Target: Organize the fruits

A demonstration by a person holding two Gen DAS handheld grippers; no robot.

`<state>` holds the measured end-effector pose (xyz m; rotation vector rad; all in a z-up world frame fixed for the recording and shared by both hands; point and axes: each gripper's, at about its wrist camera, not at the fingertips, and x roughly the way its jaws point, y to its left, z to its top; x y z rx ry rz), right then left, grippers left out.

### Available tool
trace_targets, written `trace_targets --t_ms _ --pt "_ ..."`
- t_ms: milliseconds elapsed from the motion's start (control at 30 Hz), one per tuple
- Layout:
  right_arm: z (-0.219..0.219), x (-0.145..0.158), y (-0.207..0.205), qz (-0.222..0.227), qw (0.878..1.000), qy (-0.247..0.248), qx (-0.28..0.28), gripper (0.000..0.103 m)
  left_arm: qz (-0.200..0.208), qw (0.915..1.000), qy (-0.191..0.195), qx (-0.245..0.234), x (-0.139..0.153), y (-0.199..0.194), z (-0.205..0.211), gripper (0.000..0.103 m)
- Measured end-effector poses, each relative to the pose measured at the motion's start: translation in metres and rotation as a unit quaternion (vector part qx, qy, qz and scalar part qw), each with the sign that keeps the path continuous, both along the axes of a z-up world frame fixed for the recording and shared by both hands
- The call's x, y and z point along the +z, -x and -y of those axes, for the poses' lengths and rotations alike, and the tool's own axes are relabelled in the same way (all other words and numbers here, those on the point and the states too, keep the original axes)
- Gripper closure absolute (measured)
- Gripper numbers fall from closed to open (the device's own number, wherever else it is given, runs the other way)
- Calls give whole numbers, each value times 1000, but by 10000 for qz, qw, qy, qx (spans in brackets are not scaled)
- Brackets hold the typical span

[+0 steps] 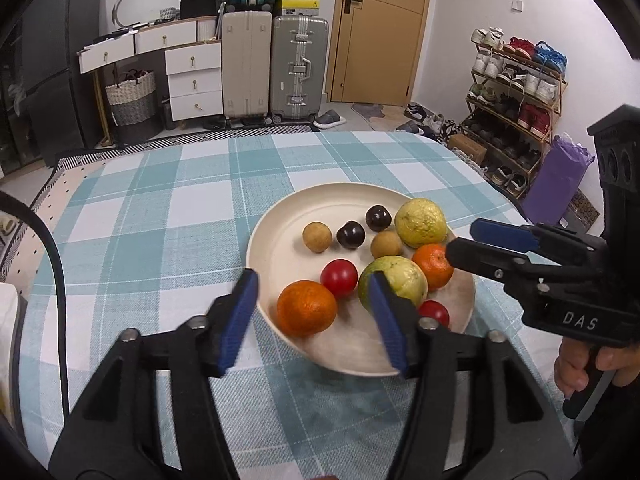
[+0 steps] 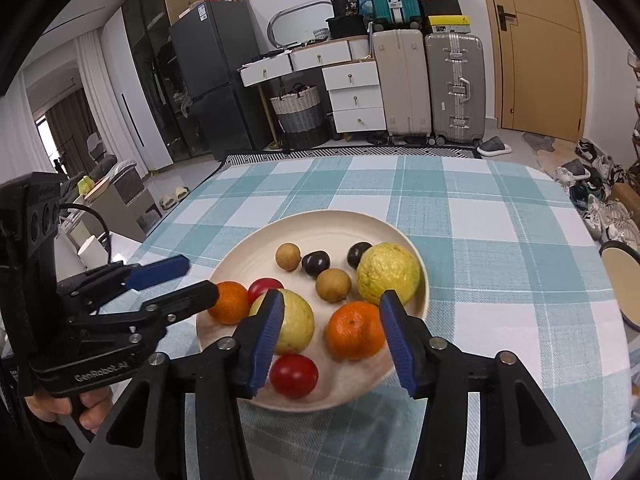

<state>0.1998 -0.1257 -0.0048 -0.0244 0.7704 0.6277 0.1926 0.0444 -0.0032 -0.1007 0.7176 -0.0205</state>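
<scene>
Fruits: all your fruit sits on the cream plate [image 2: 320,224] — two oranges, two yellow-green guavas [image 2: 388,272], red, dark and tan small ones
Left gripper [image 1: 312,320]: spread wide, empty, flanking the near orange [image 1: 306,308]
Right gripper [image 2: 332,336]: also wide, empty, straddling the other orange [image 2: 354,330]
Hidden: your fingers cover part of one guava [image 2: 294,326]; sorted or still mixed, you cannot tell

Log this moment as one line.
left gripper: open, empty | right gripper: open, empty | plate: nine fruits | phase: approach

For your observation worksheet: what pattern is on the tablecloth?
The tablecloth has teal and white checks, clearest in the right wrist view.
</scene>
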Motion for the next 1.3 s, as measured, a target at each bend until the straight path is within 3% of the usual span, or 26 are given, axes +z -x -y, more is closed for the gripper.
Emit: trace_targets --t_ms 33,67,100,200,233,500,800,1300 --pt "2 1 3 27 10000 3 -12 37 62 10000 -10 15 2 5 0 32" --pt "5 2 7 89 10000 -23 -23 22 125 9999 -21 27 5 10 -1 24" --pt "7 3 11 156 9998 -72 -35 13 204 9998 -28 38 8 16 -1 18" --pt "15 4 22 279 9994 -174 -83 3 439 9990 -39 32 17 36 -1 12" --pt "18 4 25 313 9992 -207 -100 1 490 9988 -58 60 19 41 -1 3" --pt "39 7 49 674 9967 -446 -58 0 848 9963 -110 128 21 76 3 0" --pt "46 1 68 997 9937 -509 32 0 959 9950 -102 241 2 90 8 0" --pt "52 3 81 1395 9880 -659 17 0 1263 9915 -183 261 4 97 14 0"
